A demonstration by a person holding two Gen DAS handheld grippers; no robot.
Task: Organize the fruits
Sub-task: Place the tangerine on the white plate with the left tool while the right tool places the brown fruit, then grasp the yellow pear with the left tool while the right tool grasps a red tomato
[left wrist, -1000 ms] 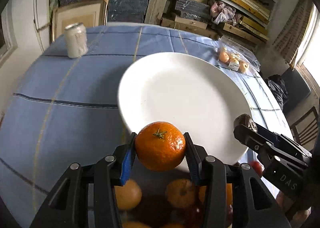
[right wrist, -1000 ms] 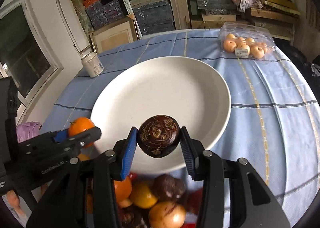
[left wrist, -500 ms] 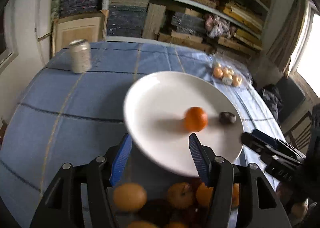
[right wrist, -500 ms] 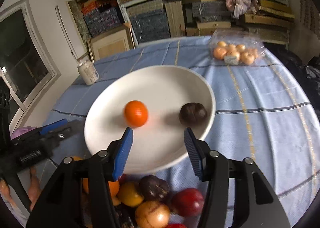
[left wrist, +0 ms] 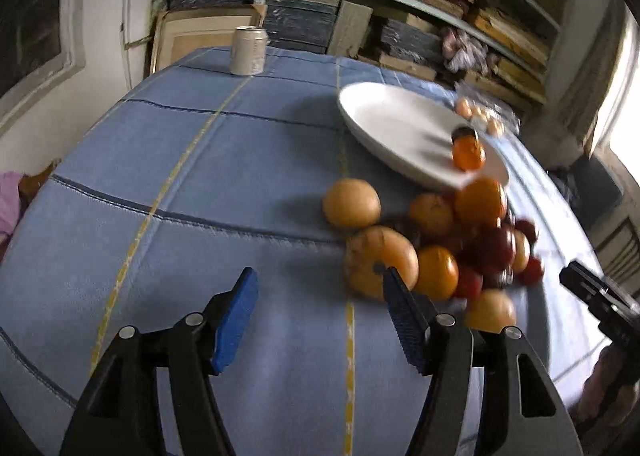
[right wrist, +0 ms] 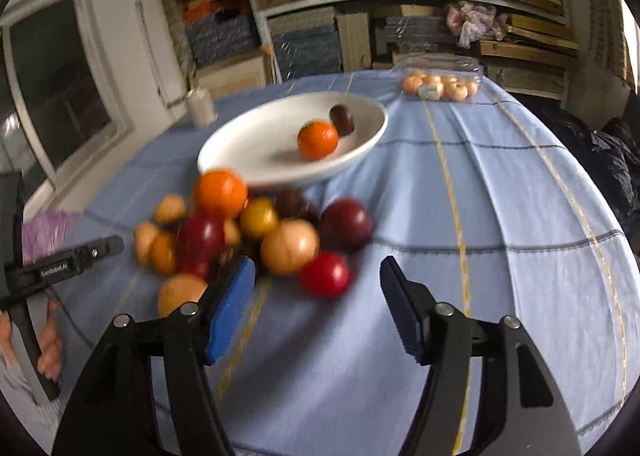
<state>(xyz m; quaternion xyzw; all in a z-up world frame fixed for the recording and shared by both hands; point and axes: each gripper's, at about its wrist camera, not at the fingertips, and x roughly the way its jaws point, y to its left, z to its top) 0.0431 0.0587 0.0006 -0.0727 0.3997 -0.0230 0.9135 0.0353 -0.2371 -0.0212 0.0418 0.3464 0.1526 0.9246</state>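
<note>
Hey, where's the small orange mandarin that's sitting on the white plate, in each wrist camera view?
Left wrist view: the small orange mandarin sits right of centre, upper half, on the round white plate's near-right part.
Right wrist view: it sits just above centre, on the plate.
Shared landmark: the dark brown round fruit touching or nearly touching it, partly hidden behind it in the left view.
</note>
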